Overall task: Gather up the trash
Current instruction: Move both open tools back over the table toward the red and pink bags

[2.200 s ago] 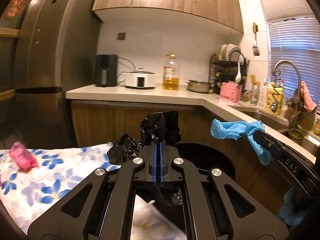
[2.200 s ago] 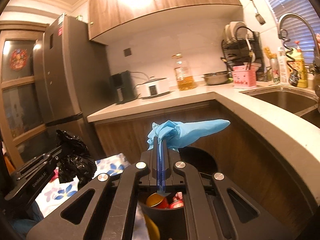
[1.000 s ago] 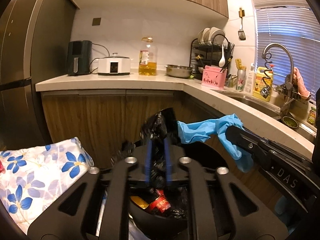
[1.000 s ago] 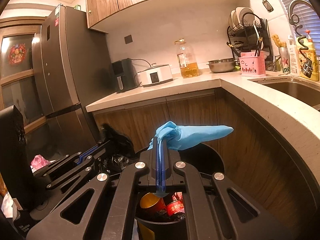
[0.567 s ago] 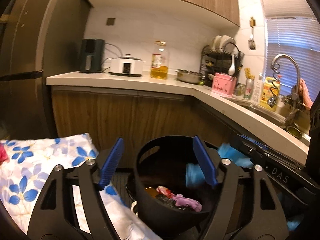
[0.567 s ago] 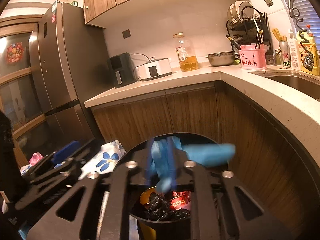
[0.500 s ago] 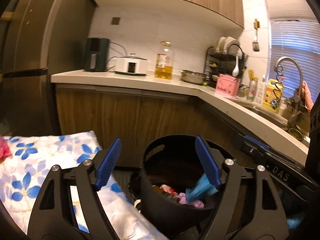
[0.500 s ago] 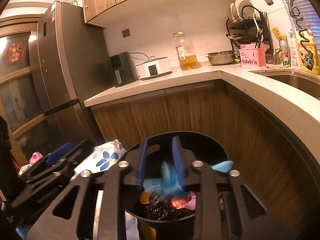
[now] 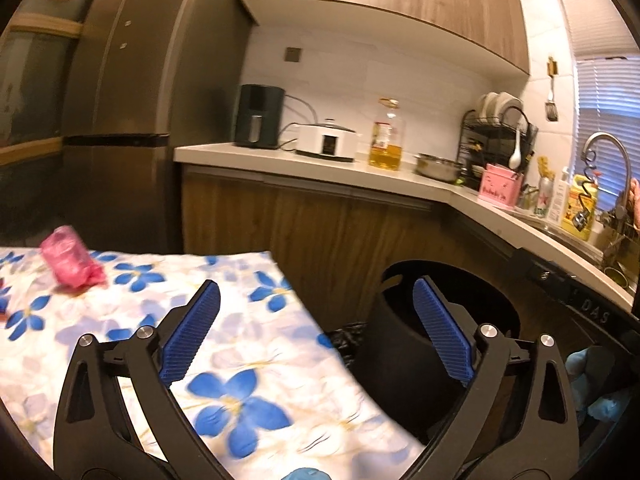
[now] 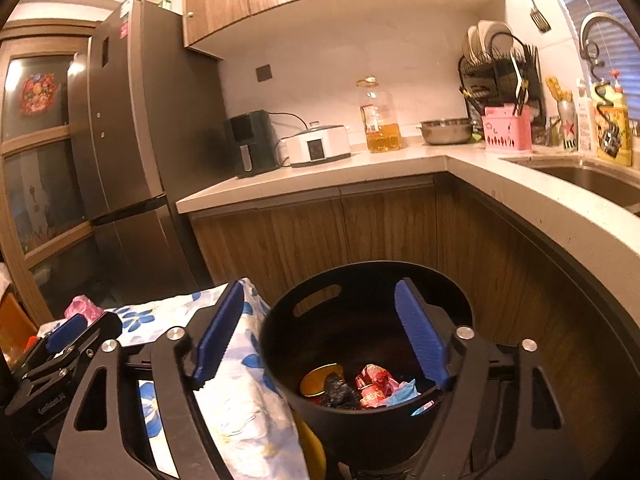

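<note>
Kitchen corner: wood cabinets, pale counter [image 10: 320, 184], fridge [image 10: 132, 120] at the left.

Bin [image 10: 448, 284]: black, round, upright, mouth facing up, standing on the floor just beside the cloth's edge. I am seeing a black bag [image 10: 336, 390], a red wrapper [image 10: 374, 384], a yellow lid [image 10: 320, 376] and a blue glove [image 10: 402, 392] lying in its bottom.

Floral cloth [image 9: 240, 360]: white with blue flowers, covering the table.

Pink wad [image 9: 70, 262]: crumpled, lying on the cloth's far left, long axis running from upper left to lower right.

Left gripper [image 9: 316, 332]: I am holding it over the cloth edge; jaws opening, nothing between them.

Right gripper [image 10: 320, 336]: I am holding it over the bin; jaws opening, nothing gripped.
</note>
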